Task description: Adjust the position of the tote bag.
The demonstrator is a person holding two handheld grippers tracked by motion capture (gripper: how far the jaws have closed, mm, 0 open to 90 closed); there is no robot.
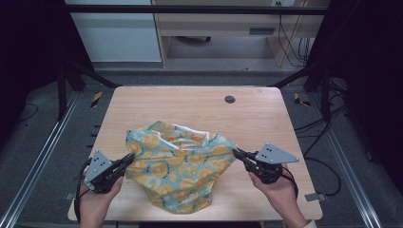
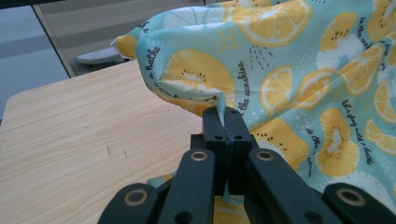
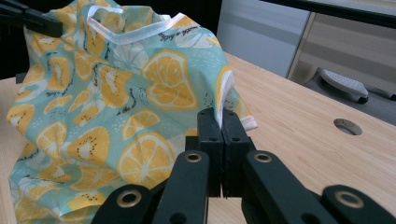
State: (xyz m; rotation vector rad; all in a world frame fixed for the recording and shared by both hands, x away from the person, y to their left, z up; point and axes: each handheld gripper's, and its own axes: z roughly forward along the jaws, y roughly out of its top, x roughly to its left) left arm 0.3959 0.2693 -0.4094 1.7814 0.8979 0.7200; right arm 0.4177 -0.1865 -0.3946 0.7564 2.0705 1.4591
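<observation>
A light-blue cloth printed with lemon slices lies crumpled on the near half of the wooden table. My left gripper is shut on the cloth's left edge, and in the left gripper view the fabric rises from between the closed jaws. My right gripper is shut on the cloth's right edge, pinching a white-trimmed hem between its jaws. The cloth bulges up between the two grippers, with a white-edged opening at its top.
A round cable hole sits in the table's far right part. Black frame posts stand at both sides, with cables on the floor at the right. A desk and cabinet stand beyond the table.
</observation>
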